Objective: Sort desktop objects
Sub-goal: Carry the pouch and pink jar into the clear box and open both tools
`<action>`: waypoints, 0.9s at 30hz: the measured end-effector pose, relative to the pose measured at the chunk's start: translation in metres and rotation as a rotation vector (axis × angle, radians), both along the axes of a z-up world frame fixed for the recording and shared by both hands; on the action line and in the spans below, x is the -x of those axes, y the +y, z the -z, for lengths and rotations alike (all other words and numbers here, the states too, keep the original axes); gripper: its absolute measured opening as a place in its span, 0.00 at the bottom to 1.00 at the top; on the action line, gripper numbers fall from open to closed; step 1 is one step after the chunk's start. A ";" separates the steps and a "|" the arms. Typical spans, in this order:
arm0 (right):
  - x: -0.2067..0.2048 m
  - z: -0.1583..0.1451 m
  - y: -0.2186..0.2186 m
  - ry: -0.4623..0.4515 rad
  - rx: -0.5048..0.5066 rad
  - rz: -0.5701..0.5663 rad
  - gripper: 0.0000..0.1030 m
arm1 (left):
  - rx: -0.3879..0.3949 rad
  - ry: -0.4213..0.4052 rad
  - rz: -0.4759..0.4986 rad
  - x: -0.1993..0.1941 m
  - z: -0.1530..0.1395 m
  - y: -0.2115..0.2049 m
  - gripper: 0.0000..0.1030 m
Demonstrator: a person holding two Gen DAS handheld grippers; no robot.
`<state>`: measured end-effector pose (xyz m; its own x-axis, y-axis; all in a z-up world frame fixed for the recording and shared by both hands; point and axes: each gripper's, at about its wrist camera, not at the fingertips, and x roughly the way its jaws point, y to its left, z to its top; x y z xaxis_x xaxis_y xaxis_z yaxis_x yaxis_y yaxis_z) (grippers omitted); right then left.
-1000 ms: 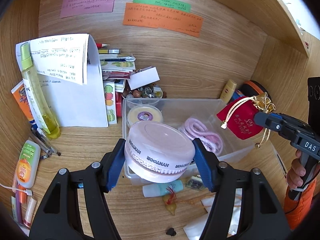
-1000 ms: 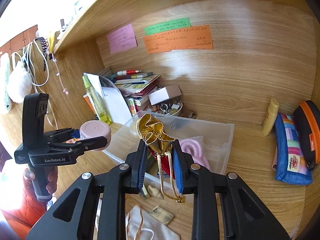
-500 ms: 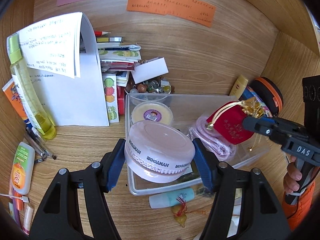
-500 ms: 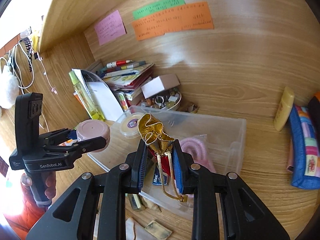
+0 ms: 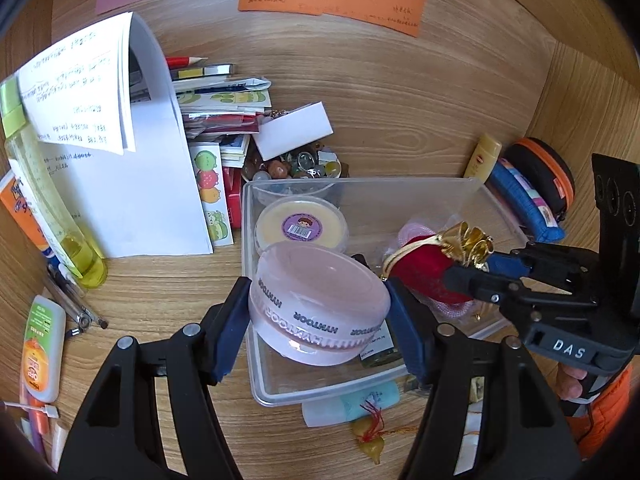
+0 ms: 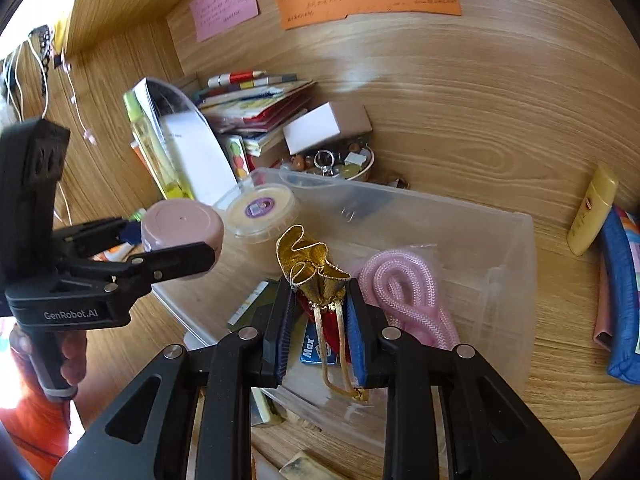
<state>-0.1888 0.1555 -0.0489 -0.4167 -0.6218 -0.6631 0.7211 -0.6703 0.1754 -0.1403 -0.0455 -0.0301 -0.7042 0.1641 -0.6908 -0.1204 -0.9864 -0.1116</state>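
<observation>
My left gripper (image 5: pixel 318 312) is shut on a round pink jar (image 5: pixel 320 300) lettered HYNTOOR, held over the near left part of a clear plastic bin (image 5: pixel 360 184). In the right wrist view the same jar (image 6: pixel 182 228) hangs at the left of the bin (image 6: pixel 516 248). My right gripper (image 6: pixel 318 312) is shut on a red drawstring pouch with a gold ruffled top (image 6: pixel 314 264), over the bin's middle. From the left wrist camera that pouch (image 5: pixel 424 272) sits at the right, above a pink rope (image 5: pixel 448 308). A yellow-lidded tub (image 5: pixel 300 224) lies in the bin.
Folded white paper (image 5: pixel 132 168), a stack of books (image 5: pixel 224 120) and a dish of trinkets (image 5: pixel 296 164) crowd the back left. A yellow-green bottle (image 5: pixel 44 200) leans at the left wall. A yellow tube (image 6: pixel 592 208) and blue pencil case (image 6: pixel 620 300) lie right. Small items (image 5: pixel 372 432) lie before the bin.
Both grippers have come down and forward over the bin, each keeping its load. The red pouch has sunk from above the bin's right rim into its middle.
</observation>
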 end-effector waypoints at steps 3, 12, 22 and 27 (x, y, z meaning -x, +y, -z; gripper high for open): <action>-0.002 0.004 -0.003 -0.002 -0.013 -0.011 0.22 | 0.028 0.003 0.001 0.001 0.001 0.004 0.64; -0.003 0.008 -0.006 -0.015 -0.025 -0.021 0.22 | 0.037 -0.035 0.013 0.006 0.009 0.011 0.63; -0.007 0.004 -0.005 0.010 -0.040 -0.001 0.45 | 0.059 -0.002 0.006 -0.005 -0.004 0.014 0.64; -0.008 -0.004 -0.002 0.033 -0.037 0.007 0.55 | 0.073 0.018 -0.023 -0.013 -0.012 0.009 0.76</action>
